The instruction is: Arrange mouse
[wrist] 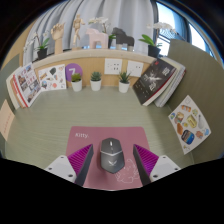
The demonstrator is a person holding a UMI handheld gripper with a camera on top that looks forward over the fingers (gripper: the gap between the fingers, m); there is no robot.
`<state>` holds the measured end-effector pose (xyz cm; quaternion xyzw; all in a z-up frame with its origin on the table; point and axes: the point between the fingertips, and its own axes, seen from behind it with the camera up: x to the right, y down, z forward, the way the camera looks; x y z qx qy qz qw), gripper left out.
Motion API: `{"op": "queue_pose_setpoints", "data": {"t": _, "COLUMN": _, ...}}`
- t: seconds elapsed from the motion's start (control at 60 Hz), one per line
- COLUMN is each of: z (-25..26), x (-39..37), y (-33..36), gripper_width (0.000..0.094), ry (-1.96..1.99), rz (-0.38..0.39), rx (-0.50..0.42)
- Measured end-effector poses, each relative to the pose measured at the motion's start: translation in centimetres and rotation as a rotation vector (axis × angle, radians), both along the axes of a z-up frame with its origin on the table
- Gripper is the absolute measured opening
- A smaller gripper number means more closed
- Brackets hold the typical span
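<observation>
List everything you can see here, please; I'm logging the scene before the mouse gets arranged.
mouse: one, grey, on the pink mat, between the gripper's fingers with a gap at each side.
pink mat: one, pink, on the table just ahead of the fingers.
table: one, pale green-grey top.
potted plants: three, green in white pots, in a row on the table's far side.
magazines: several, multicoloured, propped around the table's edges.
shelf: one, wooden, behind the plants, holding small items too small to identify.
gripper: one, open, pink pads on the fingers, either side of the mouse.
</observation>
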<state>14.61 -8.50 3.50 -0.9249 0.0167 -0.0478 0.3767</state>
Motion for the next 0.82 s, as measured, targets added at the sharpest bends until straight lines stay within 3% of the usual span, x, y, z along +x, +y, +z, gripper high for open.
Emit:
{"op": "queue_pose_setpoints", "data": {"t": 0.4, "z": 20.7, "x": -7.8, "y": -6.7, "gripper_width": 0.0796, "ry": -0.027, "rz": -0.029, "rx": 0.191}}
{"op": "queue_pose_setpoints", "data": {"t": 0.817, "z": 23.6, "x": -16.1, "y": -15.3, "gripper_width": 0.0794, "ry": -0.003, "rz": -0.009, "rx": 0.216}}
